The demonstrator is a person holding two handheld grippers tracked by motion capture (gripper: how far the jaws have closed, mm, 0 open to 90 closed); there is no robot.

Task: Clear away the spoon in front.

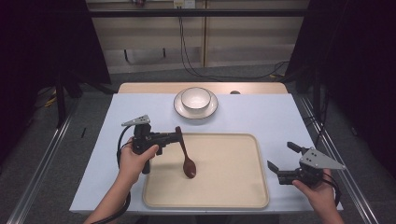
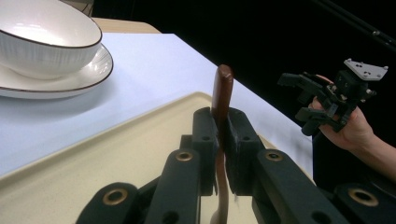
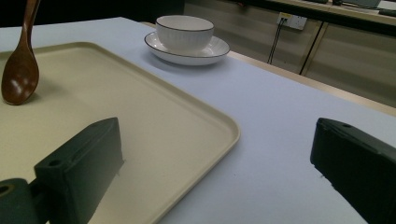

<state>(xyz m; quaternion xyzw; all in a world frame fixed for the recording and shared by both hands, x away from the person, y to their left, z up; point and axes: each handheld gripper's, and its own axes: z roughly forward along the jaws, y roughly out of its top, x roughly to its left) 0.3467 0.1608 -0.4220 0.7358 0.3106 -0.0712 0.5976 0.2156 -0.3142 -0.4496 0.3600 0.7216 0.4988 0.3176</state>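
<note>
High view, spoon [image 1: 185, 154] handle clamped in left tool [image 1: 178, 136], bowl seemingly touching tray [image 1: 233, 186]

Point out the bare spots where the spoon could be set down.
Most of the tray right of the spoon is bare. So is the cloth between bowl and right gripper. The left gripper crowds the tray's left edge.

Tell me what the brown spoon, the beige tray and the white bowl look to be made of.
Dark brown spoon: likely wood, lacquered; its bowl end gleams. Beige rectangular tray: probably matte plastic; flat even colour, moulded rounded rim. White bowl with dark rim line: seemingly glazed ceramic; glossy, faintly ribbed outside.
</note>
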